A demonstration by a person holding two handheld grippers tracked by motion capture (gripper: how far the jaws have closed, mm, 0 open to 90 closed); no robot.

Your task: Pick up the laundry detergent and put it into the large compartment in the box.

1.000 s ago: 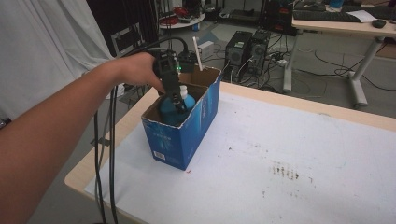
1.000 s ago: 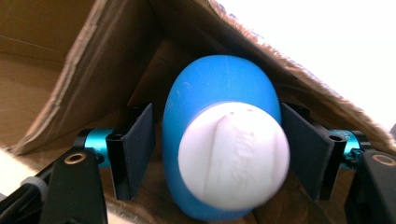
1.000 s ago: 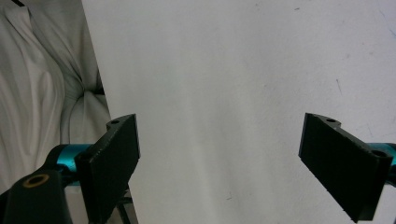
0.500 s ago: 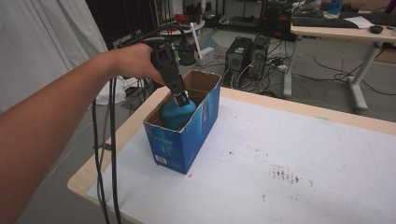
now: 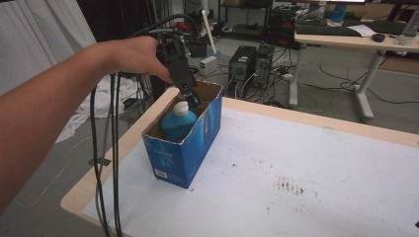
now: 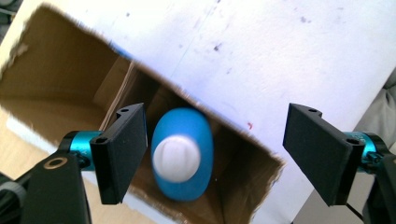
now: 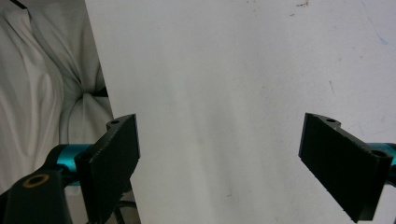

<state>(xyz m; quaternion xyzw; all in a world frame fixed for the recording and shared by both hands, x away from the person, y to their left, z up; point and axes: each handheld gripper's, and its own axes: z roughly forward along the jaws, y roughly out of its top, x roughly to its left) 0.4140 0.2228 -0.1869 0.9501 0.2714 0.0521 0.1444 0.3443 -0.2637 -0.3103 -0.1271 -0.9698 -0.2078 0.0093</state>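
Near the left edge of the tabletop [image 5: 306, 148] stands a blue cardboard box [image 5: 185, 148] with its top open. Inside the box sits a blue bottle [image 5: 178, 123] with a white cap [image 5: 182, 105]. The bottle stands upright, so its long way runs up and down, and the cap points up at the claw.

The left gripper [image 5: 190, 98] hangs right over the bottle, tilted and pointing down into the box. In the high view its tips are just above the cap, toward the far end of the box. In the left gripper view the bottle [image 6: 182, 154] is straight below, closer to the left jaw than to the right one. The cap [image 6: 176, 158] looks round and white from up there.

The jaws of the left gripper [image 6: 224, 154] have just been opening. They now stand wide apart and press on nothing. The bottle is free and rests in the box [image 6: 60, 93]. So I think the bottle has been let go and put away, and the hand only needs to lift straight up and clear the box walls.

The right gripper [image 7: 233, 163] is over a bare white part of the tabletop [image 7: 233, 70], close to its edge. Its jaws are wide apart too, and nothing is between them. The left hand [image 5: 133, 57] is by far the nearer one to the bottle.
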